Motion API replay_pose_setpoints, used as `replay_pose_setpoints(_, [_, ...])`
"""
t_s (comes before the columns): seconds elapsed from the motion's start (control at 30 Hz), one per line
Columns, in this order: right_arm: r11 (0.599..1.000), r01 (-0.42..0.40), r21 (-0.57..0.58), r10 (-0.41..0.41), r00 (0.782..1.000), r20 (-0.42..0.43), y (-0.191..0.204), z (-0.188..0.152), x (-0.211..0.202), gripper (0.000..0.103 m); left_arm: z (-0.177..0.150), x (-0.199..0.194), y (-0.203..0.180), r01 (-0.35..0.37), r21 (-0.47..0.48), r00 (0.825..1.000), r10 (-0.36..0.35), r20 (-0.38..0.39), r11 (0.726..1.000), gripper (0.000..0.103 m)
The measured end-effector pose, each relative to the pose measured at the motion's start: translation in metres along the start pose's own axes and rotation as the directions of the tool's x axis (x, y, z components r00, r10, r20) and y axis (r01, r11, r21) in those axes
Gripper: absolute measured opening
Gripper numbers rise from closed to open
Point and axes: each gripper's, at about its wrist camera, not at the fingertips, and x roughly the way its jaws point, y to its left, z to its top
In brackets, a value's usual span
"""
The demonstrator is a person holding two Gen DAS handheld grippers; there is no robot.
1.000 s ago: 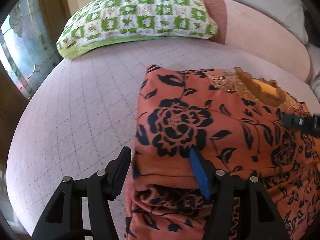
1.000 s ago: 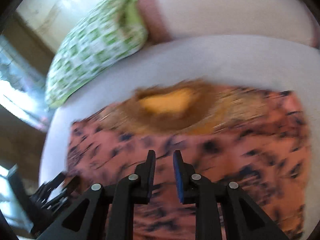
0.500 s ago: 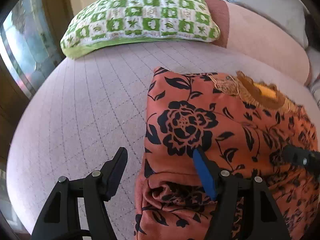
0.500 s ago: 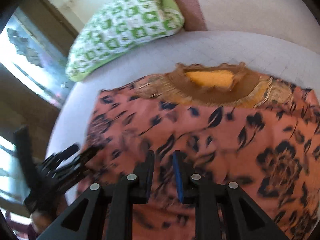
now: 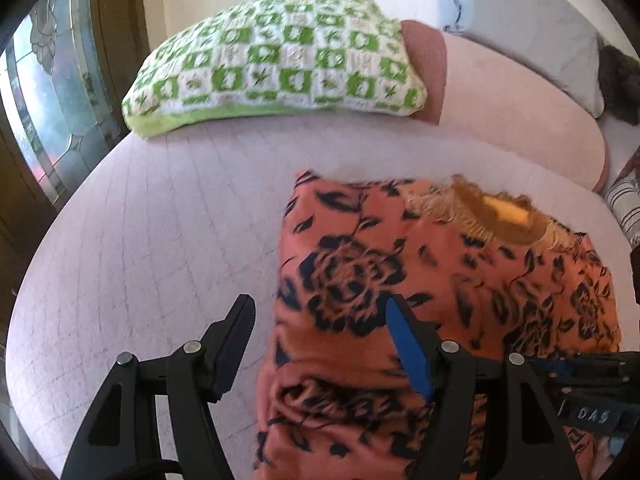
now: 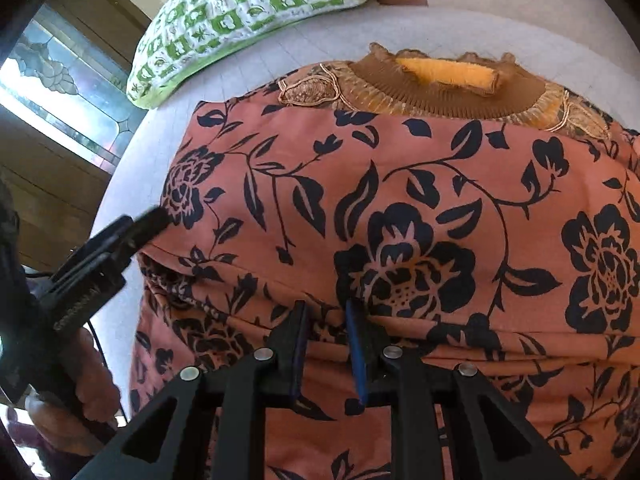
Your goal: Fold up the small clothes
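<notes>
An orange garment with a black flower print (image 5: 420, 280) lies partly folded on the pale bed, its brown and yellow collar (image 5: 504, 216) at the far end. It fills the right wrist view (image 6: 420, 208), collar (image 6: 448, 76) on top. My left gripper (image 5: 320, 328) is open and empty, straddling the garment's left edge near a bunched fold. My right gripper (image 6: 326, 312) has its jaws nearly together, low over the folded hem, with a narrow gap showing and no cloth clearly pinched. The left gripper also shows in the right wrist view (image 6: 156, 216) at the garment's left edge.
A green and white checked pillow (image 5: 276, 68) lies at the head of the bed. A pink bolster (image 5: 520, 108) and a grey pillow (image 5: 528, 28) lie behind the garment. A stained-glass window (image 5: 52, 112) is at the left. Bare bedsheet (image 5: 160, 240) lies left of the garment.
The right gripper has come down and closer to the garment's folded hem. The left gripper has drawn back slightly along the left edge and stays open.
</notes>
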Motion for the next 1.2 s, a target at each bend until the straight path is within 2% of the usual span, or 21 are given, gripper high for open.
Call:
replay_pose_setpoints(0.03, [1.0,-0.019,0.016,0.019,1.0,0.005,-0.004,0.003,-0.004,0.022,0.001,0.004,-0.005,-0.006,0.011,1.0,0.006,-0.003,1.0,0.069])
replay_pose_setpoints(0.1, [0.998,-0.039,0.049,0.035,0.997,0.074,-0.012,0.008,-0.016,0.023,0.001,0.014,-0.016,-0.03,0.038,0.999,0.031,-0.026,0.999,0.069])
replay_pose_setpoints(0.2, [0.992,-0.051,0.114,0.029,0.982,0.188,-0.033,0.015,-0.04,0.022,-0.006,0.04,-0.027,-0.093,0.131,0.987,0.109,-0.119,0.987,0.071])
replay_pose_setpoints(0.3, [0.977,0.034,0.209,-0.084,0.969,0.231,-0.066,0.022,-0.052,0.022,-0.009,0.037,-0.036,-0.138,0.207,0.984,0.157,-0.078,0.968,0.073])
replay_pose_setpoints(0.37, [0.953,0.106,0.285,-0.181,0.951,0.252,-0.098,0.02,-0.061,0.022,-0.008,0.037,-0.031,-0.116,0.185,0.987,0.134,-0.092,0.976,0.073])
replay_pose_setpoints(0.43, [0.919,0.128,0.374,-0.243,0.929,0.279,-0.128,0.02,-0.068,0.022,-0.005,0.036,-0.022,-0.087,0.134,0.989,0.102,-0.106,0.987,0.073])
replay_pose_setpoints(0.5, [0.888,0.09,0.451,-0.248,0.92,0.305,-0.158,0.014,-0.073,0.022,-0.003,0.033,-0.018,-0.08,0.108,0.99,0.091,-0.103,0.991,0.073])
replay_pose_setpoints(0.6, [0.862,-0.013,0.506,-0.179,0.928,0.328,-0.192,0.006,-0.067,0.022,-0.004,0.034,-0.02,-0.097,0.123,0.989,0.109,-0.095,0.988,0.073])
replay_pose_setpoints(0.7, [0.862,-0.062,0.503,-0.144,0.921,0.361,-0.194,0.004,-0.077,0.022,-0.005,0.032,-0.021,-0.104,0.122,0.991,0.114,-0.071,0.987,0.073])
replay_pose_setpoints(0.8, [0.864,-0.117,0.489,-0.112,0.903,0.415,-0.188,-0.012,-0.096,0.022,-0.003,0.024,-0.019,-0.117,0.106,0.992,0.121,-0.039,0.988,0.073])
replay_pose_setpoints(0.87, [0.876,-0.11,0.469,-0.104,0.907,0.407,-0.177,-0.019,-0.096,0.022,-0.003,0.029,-0.018,-0.126,0.118,0.989,0.134,-0.059,0.985,0.073])
replay_pose_setpoints(0.93, [0.885,-0.056,0.462,-0.137,0.918,0.372,-0.174,-0.029,-0.091,0.022,-0.008,0.041,-0.021,-0.127,0.142,0.984,0.143,-0.107,0.982,0.073])
replay_pose_setpoints(1.0, [0.884,-0.021,0.468,-0.148,0.935,0.321,-0.181,-0.036,-0.082,0.022,-0.009,0.039,-0.021,-0.133,0.145,0.985,0.147,-0.093,0.98,0.074])
replay_pose_setpoints(1.07, [0.875,-0.076,0.478,-0.114,0.927,0.356,-0.187,-0.046,-0.087,0.022,-0.009,0.036,-0.018,-0.123,0.138,0.986,0.137,-0.096,0.983,0.074])
replay_pose_setpoints(1.13, [0.866,-0.089,0.493,-0.106,0.93,0.352,-0.186,-0.048,-0.09,0.022,-0.009,0.033,-0.012,-0.102,0.096,0.988,0.112,-0.105,0.99,0.074])
replay_pose_setpoints(1.2, [0.876,-0.075,0.476,-0.118,0.924,0.363,-0.182,-0.054,-0.1,0.022,-0.011,0.031,-0.008,-0.096,0.08,0.989,0.104,-0.106,0.992,0.074])
